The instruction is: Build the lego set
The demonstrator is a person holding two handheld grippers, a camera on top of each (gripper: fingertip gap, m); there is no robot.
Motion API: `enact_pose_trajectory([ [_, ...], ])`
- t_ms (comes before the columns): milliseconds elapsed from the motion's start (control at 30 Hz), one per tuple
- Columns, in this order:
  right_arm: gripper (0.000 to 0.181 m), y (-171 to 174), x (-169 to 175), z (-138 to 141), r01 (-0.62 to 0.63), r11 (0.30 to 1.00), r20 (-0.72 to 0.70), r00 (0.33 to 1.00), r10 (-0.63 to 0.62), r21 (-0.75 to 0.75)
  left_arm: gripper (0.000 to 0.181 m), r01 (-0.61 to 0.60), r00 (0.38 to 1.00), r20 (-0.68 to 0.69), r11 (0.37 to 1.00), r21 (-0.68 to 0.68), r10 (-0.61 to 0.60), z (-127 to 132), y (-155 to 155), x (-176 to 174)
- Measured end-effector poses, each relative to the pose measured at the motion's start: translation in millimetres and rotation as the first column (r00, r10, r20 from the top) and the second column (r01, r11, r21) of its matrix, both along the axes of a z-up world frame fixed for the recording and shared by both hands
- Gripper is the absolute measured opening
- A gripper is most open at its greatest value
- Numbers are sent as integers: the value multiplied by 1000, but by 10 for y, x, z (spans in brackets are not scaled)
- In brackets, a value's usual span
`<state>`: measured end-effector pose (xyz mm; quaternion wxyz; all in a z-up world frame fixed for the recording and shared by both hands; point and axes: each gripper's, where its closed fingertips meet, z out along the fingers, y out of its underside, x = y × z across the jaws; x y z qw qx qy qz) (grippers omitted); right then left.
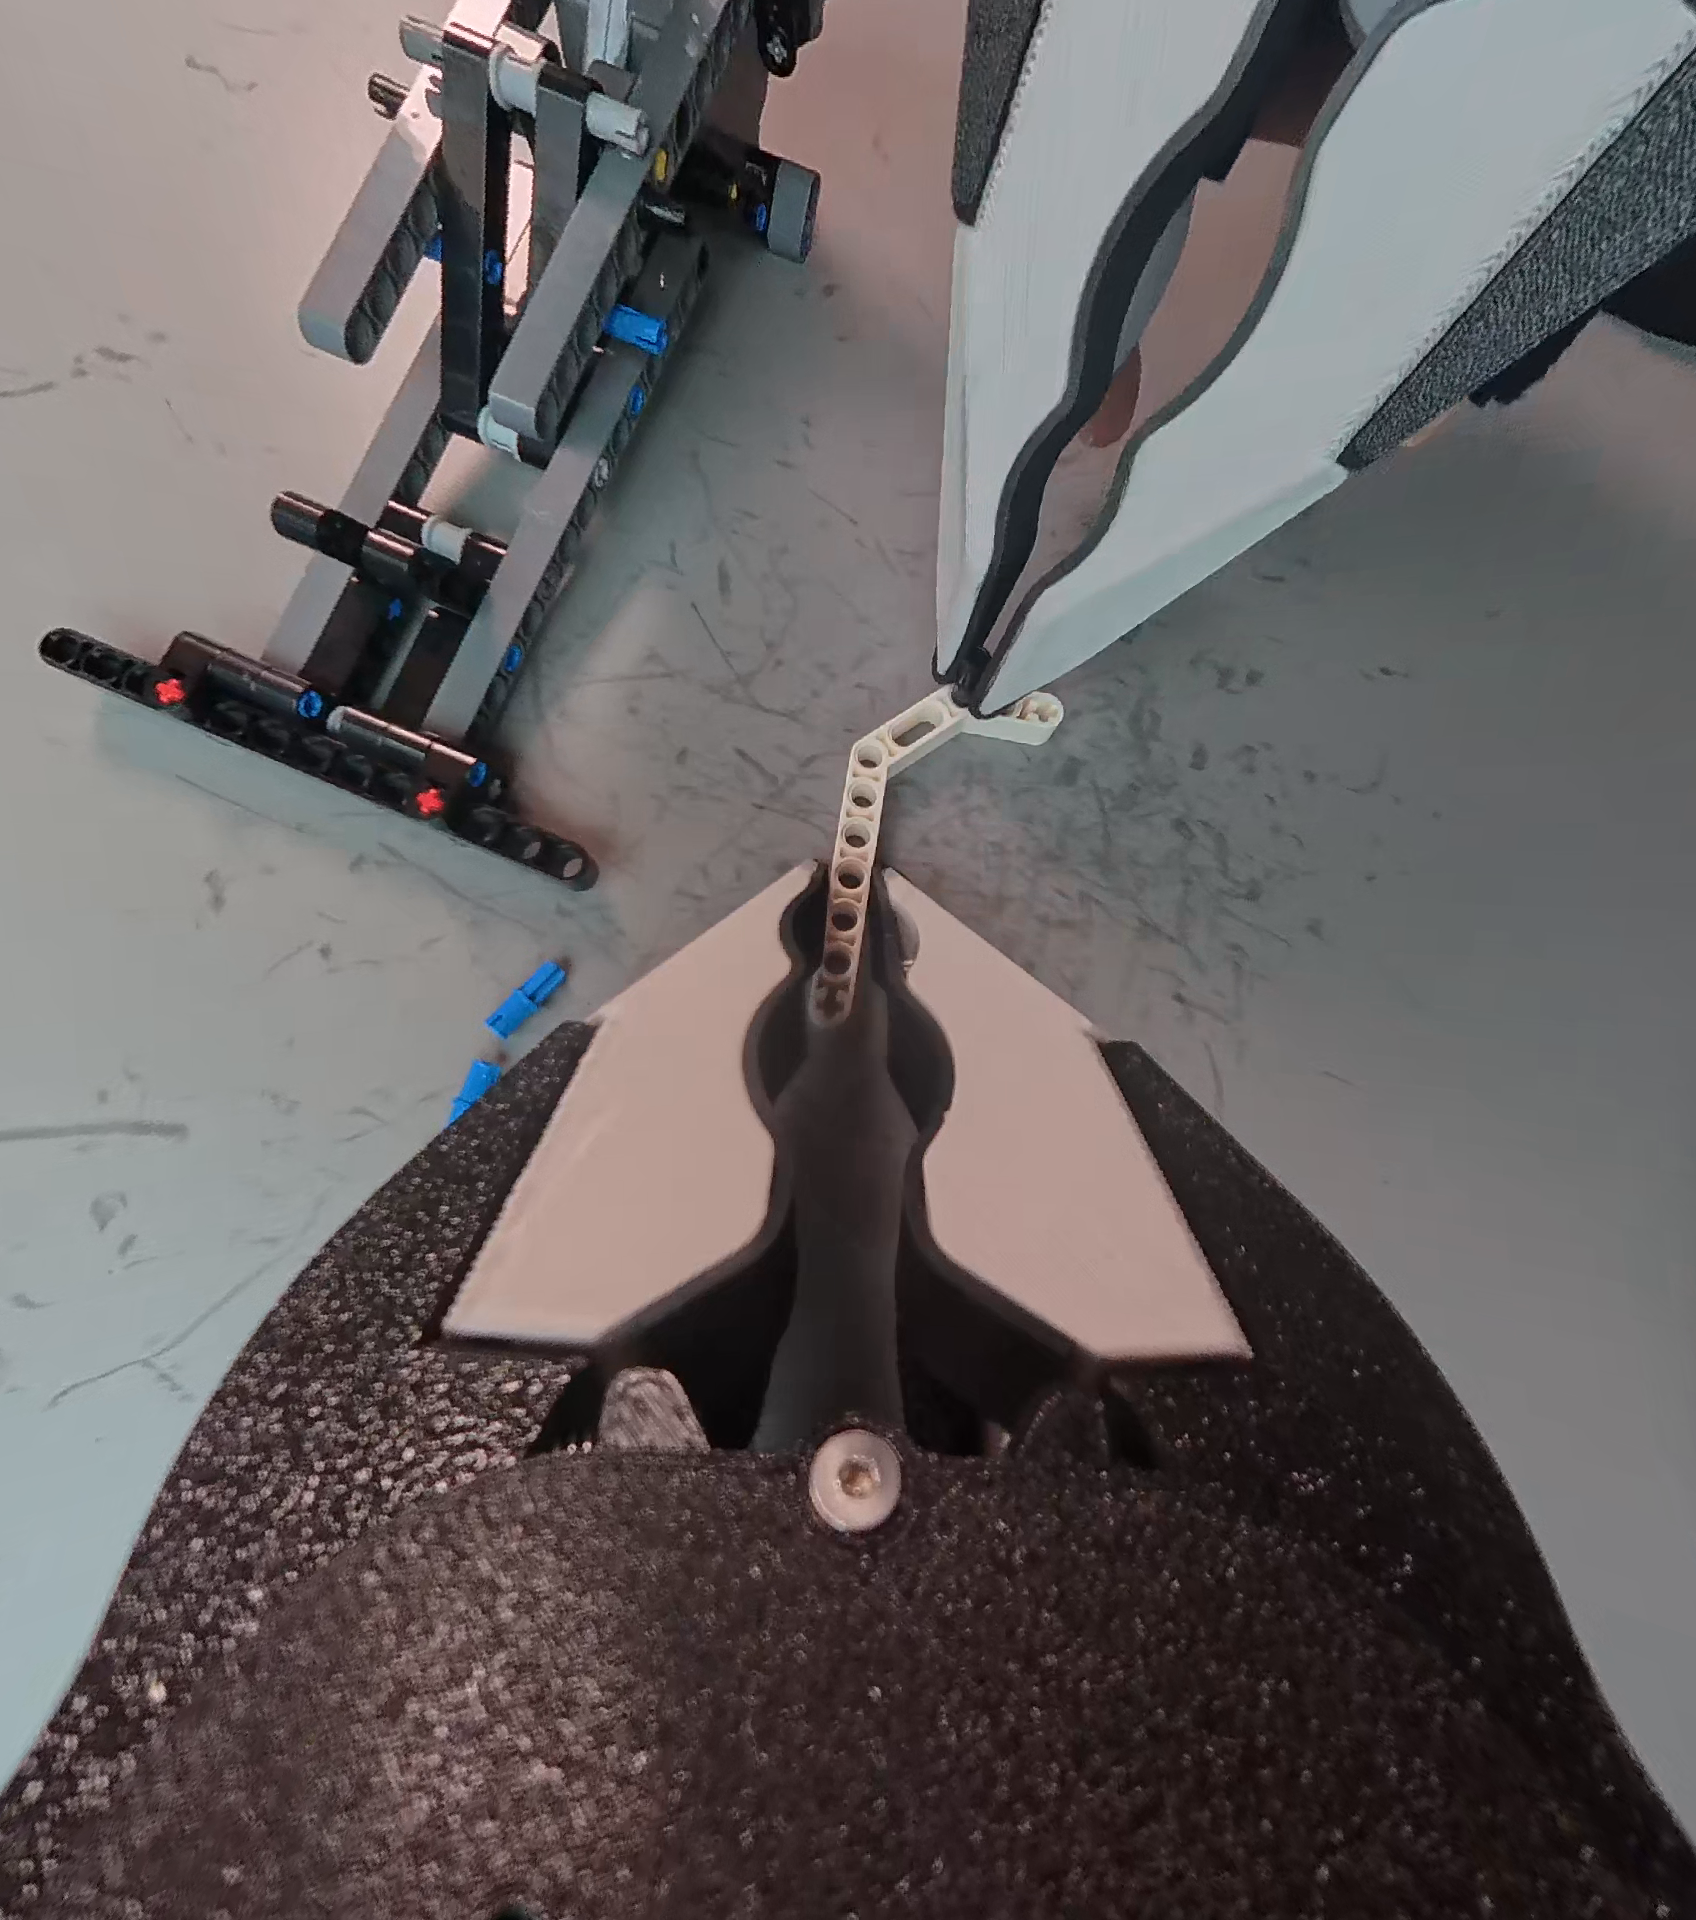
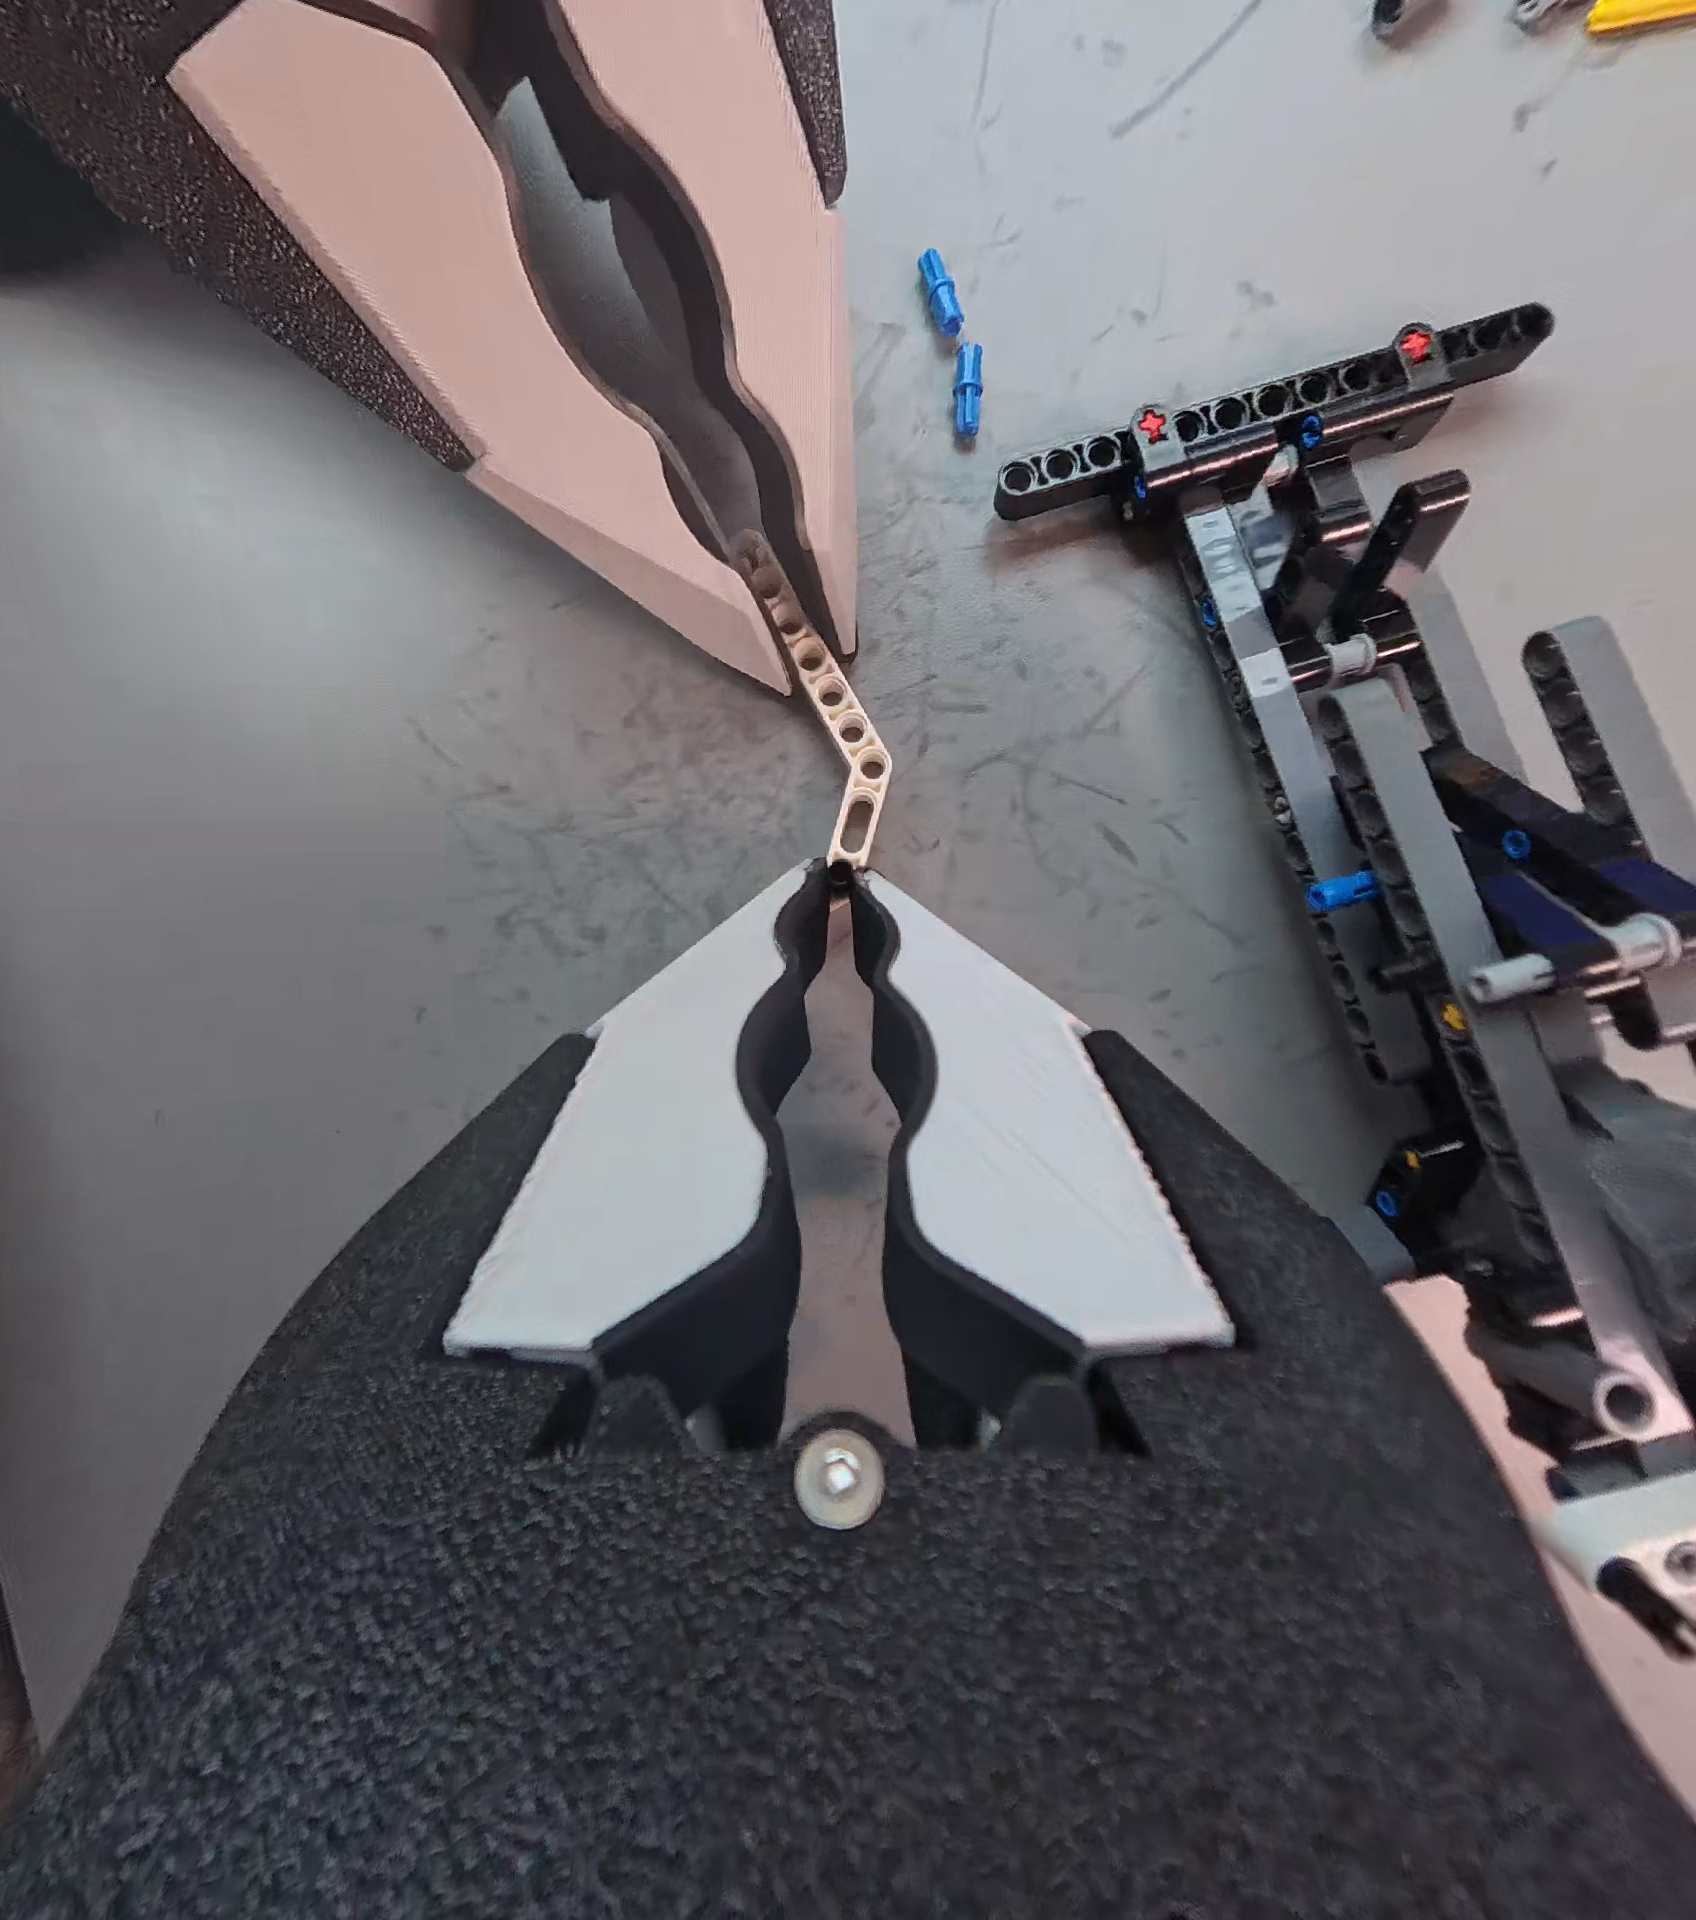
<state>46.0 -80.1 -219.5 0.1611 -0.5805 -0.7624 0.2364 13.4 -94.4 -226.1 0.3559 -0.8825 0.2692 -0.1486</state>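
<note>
Holding a white, double-bent plastic Technic liftarm [image 1: 863,821] clear of the scuffed grey tabletop [image 1: 1343,935], between the two tools. Left gripper [image 1: 849,883] clenched on the long straight arm, the cross-hole end tucked back between its tips; right gripper [image 2: 839,878] pinching the far portion, right by the second bend, with only the short tail poking out beyond.

Pointing, as seen from the left wrist, straight away along the fingers, then kinking toward the right gripper; long axis running from one gripper to the other, roughly level with the table as far as can be told.

Judging progress: well under way, not finished. Partly built grey-and-black beam chassis [image 2: 1395,727] lying nearby on the table, cross beam, axles and blue pins already fitted. White piece not yet joined to it. Two loose blue connector pins [image 2: 953,332] waiting unused beside the chassis. Likely a handover or regrip before fitting.
</note>
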Motion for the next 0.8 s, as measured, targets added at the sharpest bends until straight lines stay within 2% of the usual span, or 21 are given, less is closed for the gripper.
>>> enact_pose_trajectory([
  [133, 4, -1, 12, -8, -69, 997, 86, 994, 68, 16, 7, -1, 1000, 5, 1000, -4, 1, -1, -3, -3],
  [367, 4, -3, 16, -17, -92, 996, 149, 985, 89, 8, 7, -9, 1000, 6, 1000, 1, 9, 0, -2, -4],
  [567, 5, 5, -15, -3, -11, 999, 73, 997, 14, -37, 7, -10, 1000, -13, 1000, 11, 10, -2, -6, -8],
  [700, 22, 37, -29, 23, 0, 999, 36, 999, 2, -47, 7, -7, 1000, -23, 1000, 16, 8, -3, -6, -12],
  [800, 23, 33, -22, 73, 2, 998, 23, 1000, 0, -63, 7, -4, 1000, -24, 1000, 17, 4, -3, -7, -12],
])
